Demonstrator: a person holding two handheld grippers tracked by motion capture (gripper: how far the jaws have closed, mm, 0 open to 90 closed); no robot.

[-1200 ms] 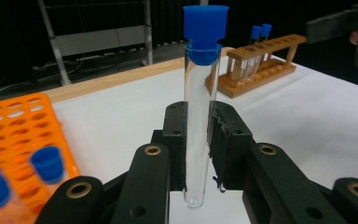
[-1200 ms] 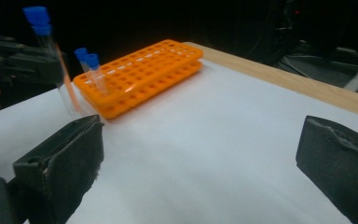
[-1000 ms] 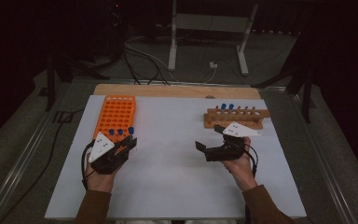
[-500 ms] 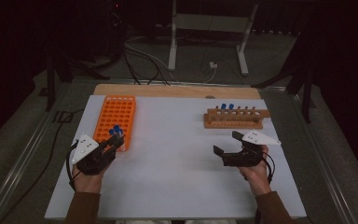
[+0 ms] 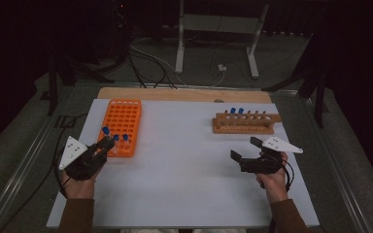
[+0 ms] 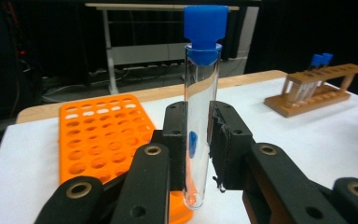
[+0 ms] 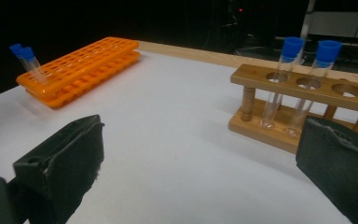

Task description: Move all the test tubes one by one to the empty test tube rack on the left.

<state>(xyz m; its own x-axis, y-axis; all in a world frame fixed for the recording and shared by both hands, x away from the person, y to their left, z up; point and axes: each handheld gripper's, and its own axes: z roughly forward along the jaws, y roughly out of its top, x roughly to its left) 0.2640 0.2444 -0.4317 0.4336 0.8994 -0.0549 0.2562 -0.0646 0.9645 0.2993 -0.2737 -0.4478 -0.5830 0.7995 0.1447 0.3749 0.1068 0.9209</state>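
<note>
While the right gripper (image 5: 243, 148) is gaping wide at lower right, the left gripper (image 6: 198, 140) is clamping a blue-capped test tube (image 6: 201, 112) at frame centre.

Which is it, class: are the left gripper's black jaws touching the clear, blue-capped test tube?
Touching. The left gripper view shows the left gripper with both jaws pressed against the clear blue-capped test tube, no gap either side.

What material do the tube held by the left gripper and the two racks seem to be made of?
Test tube: clear glass or plastic, see-through with glossy glints; its blue cap looks matte plastic. Orange rack: moulded plastic, uniform colour and smooth sheen. Brown rack: probably wood, with turned posts.
</note>
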